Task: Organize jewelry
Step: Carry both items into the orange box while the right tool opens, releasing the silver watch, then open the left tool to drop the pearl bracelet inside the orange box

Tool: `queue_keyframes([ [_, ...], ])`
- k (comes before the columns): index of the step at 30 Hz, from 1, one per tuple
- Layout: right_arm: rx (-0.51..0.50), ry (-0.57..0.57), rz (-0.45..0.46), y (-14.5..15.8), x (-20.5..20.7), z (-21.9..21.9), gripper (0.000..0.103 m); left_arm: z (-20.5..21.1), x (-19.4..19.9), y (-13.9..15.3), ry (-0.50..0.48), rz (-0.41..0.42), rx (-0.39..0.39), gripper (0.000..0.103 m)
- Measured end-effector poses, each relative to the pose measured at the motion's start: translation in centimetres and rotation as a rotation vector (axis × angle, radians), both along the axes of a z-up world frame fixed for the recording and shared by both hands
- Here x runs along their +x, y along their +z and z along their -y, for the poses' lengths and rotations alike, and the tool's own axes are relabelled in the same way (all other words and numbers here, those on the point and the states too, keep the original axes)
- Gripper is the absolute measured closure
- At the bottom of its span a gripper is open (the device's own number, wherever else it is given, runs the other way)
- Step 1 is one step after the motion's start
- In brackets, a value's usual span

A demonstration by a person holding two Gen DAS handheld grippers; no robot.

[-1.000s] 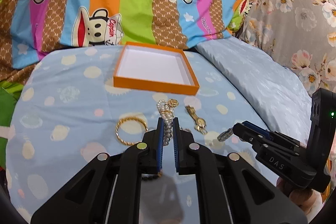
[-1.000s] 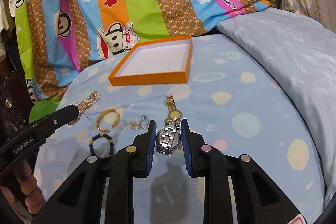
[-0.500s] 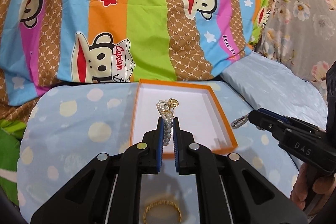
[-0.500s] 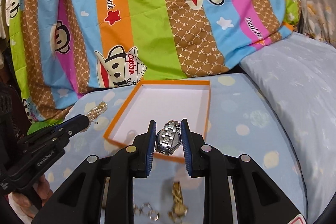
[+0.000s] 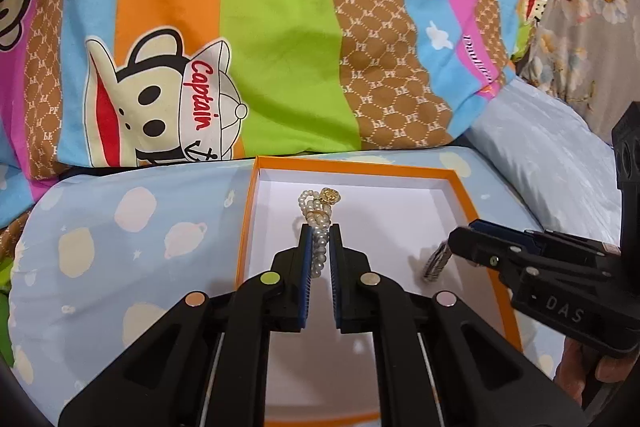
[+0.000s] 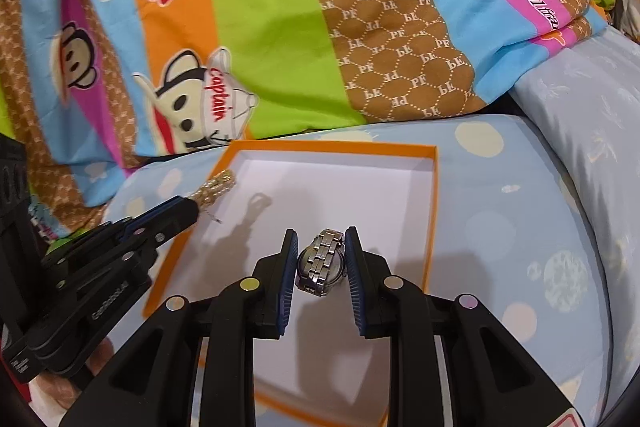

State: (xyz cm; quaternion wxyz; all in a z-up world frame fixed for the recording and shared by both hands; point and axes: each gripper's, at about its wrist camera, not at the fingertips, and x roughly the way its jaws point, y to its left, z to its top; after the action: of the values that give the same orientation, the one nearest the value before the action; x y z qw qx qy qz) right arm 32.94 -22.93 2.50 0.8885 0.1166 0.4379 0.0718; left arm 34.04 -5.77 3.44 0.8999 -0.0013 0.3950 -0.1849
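Note:
An orange box [image 5: 456, 183] with a white inside lies on the blue dotted bedspread. My left gripper [image 5: 320, 229] is shut on a pearl bracelet [image 5: 316, 215] with a gold charm, held above the box's left half. In the right wrist view my right gripper [image 6: 322, 233] is shut on a silver metal watch [image 6: 322, 261] over the box [image 6: 430, 223]. Each gripper shows in the other's view: the right gripper [image 5: 452, 245] with the watch [image 5: 436, 263] at the right, the left gripper [image 6: 192, 205] with the pearl bracelet [image 6: 214, 187] at the left.
A striped cartoon-monkey quilt [image 5: 240, 27] rises behind the box. A pale blue pillow [image 5: 552, 163] lies to the right, with floral grey fabric [image 5: 592, 7] beyond it. A person's hand [image 5: 576, 367] holds the right gripper.
Both grippers have travelled forward from the loose jewelry on the bedspread to above the orange box, each still carrying its piece. The gold bangle, gold watch and beads have dropped out of view.

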Motion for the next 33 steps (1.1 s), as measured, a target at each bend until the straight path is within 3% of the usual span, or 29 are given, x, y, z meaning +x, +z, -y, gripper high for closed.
queue_keyframes([
  [7, -0.046, -0.053, 0.058, -0.7, 2.2, 1.5, 0.075, 0.3, 1.9, -1.3, 0.018, -0.024, 0.002, 0.095],
  [14, -0.041, -0.050, 0.062, -1.0, -0.3, 1.7, 0.075, 0.4, 2.8, -1.5, 0.033, -0.023, 0.018, 0.094],
  [19, -0.082, 0.012, 0.040, -2.0, -2.2, 0.0, 0.075, 0.5, 3.8, -2.1, 0.040, -0.055, 0.014, 0.094],
  [24, -0.096, 0.029, 0.035, -2.4, -2.4, -1.0, 0.075, 0.5, 4.0, -2.7, 0.057, -0.077, 0.006, 0.080],
  [25, -0.099, 0.027, 0.033, -2.5, -2.2, -1.0, 0.075, 0.4, 3.9, -2.5, 0.061, -0.073, 0.000, 0.068],
  [28, -0.103, 0.024, 0.022, -2.8, -1.7, -1.1, 0.075, -0.3, 3.6, -1.9, 0.093, -0.043, -0.019, 0.047],
  [30, -0.109, 0.025, 0.015, -3.1, -1.4, -1.1, 0.075, -0.6, 3.4, -1.5, 0.098, -0.025, -0.023, 0.042],
  [33, -0.087, 0.030, -0.002, -3.5, -1.1, -1.1, 0.078, -0.7, 3.0, -1.1, 0.092, 0.000, -0.017, 0.041],
])
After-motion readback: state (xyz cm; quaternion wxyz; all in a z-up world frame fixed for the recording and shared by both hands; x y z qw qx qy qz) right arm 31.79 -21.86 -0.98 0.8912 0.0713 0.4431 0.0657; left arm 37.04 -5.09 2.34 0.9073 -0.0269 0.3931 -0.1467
